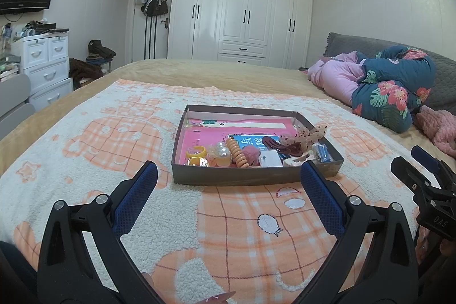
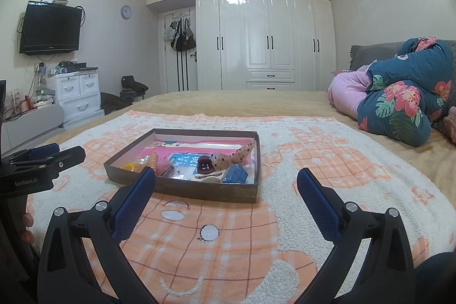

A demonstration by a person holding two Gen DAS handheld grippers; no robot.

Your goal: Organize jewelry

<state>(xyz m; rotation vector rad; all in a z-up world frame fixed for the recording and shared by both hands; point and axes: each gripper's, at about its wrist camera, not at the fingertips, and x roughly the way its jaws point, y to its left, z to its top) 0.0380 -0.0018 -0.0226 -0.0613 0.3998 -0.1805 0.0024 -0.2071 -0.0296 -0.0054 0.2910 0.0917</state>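
Observation:
A shallow dark cardboard box (image 1: 250,178) (image 2: 182,190) sits on an orange-and-white blanket on the bed. Inside lie hair accessories and jewelry: a yellow ring-shaped clip (image 1: 195,152), a pearly bauble (image 1: 223,154), an orange spiral hair tie (image 1: 238,152), a dark red claw clip (image 2: 204,165) and a dotted fabric bow (image 1: 309,134). My left gripper (image 1: 228,168) is open just short of the box's near wall, nothing between its fingers. My right gripper (image 2: 226,175) is also open and empty, near the box's front right corner.
The blanket (image 1: 114,138) covers the near half of the bed. Folded floral and pink quilts (image 1: 384,87) lie at the right by the grey headboard. A white wardrobe (image 2: 265,42), a drawer unit (image 2: 79,96) and a wall TV (image 2: 50,29) stand beyond the bed.

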